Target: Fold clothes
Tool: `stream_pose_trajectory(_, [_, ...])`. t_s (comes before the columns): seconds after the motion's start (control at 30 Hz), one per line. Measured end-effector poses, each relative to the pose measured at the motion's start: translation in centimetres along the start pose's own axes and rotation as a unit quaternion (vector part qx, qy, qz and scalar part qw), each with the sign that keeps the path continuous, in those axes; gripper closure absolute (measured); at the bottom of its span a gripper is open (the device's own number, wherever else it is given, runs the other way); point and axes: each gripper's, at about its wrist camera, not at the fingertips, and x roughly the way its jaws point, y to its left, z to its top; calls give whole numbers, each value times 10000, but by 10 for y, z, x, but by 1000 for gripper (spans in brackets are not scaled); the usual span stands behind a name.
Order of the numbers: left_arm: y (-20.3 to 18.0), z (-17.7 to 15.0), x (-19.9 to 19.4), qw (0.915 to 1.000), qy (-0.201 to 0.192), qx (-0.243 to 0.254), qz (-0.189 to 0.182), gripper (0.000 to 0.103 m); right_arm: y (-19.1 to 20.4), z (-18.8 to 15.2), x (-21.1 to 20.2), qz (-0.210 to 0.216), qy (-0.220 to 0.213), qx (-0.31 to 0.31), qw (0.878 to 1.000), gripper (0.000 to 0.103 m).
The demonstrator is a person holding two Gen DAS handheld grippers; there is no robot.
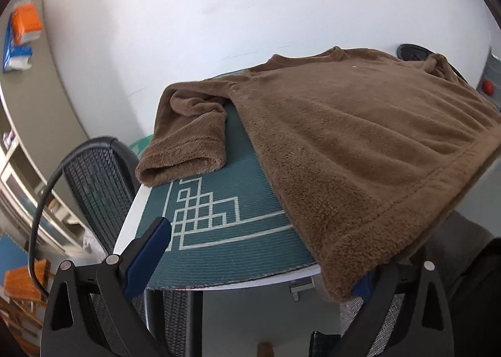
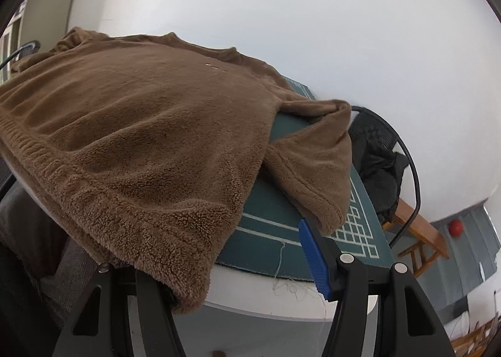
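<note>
Brown fleece sweater point(image 1: 344, 137): plush pile, ribbed hem; lies flat on teal woven mat point(image 1: 225, 225) on desk point(image 2: 281, 297), collar away, hem overhanging near edge. Left gripper point(image 1: 260, 263), right gripper point(image 2: 238, 266): jaws apart.

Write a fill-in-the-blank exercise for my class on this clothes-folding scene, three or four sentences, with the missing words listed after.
1. The fleece sweater spread on the table is ____ in colour.
2. Under the sweater lies a teal mat with a pattern of ____ lines.
3. The pads on the fingers of the right gripper are ____.
4. The sweater's bottom hem hangs over the table's ____ edge, the one closest to both grippers.

Missing words: brown; white; blue; near
</note>
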Motion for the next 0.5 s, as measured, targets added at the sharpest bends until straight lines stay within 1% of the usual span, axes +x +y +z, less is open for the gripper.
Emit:
stream_pose_trajectory(0.13, [-11,1,-7,9992,-58,407,25,4,9,3,-5,12,-86,-440,9990,38])
stream_pose_trajectory(0.27, [-11,0,-14,9980,60,608,-177,4,2,5,-7,531,-30,-400,9978,38])
stream_pose_trajectory(0.33, [-7,-2,-20,9972,117,648,-353,4,-3,4,-10,833,18,-337,9959,33])
stream_pose_trajectory(0.43, [2,-4,-33,9956,197,608,-682,3,-16,9,-14,1305,-92,121,9913,32])
stream_pose_trajectory(0.5, [10,-2,-42,9950,187,485,-858,3,-26,13,-17,1617,-183,461,9856,32])
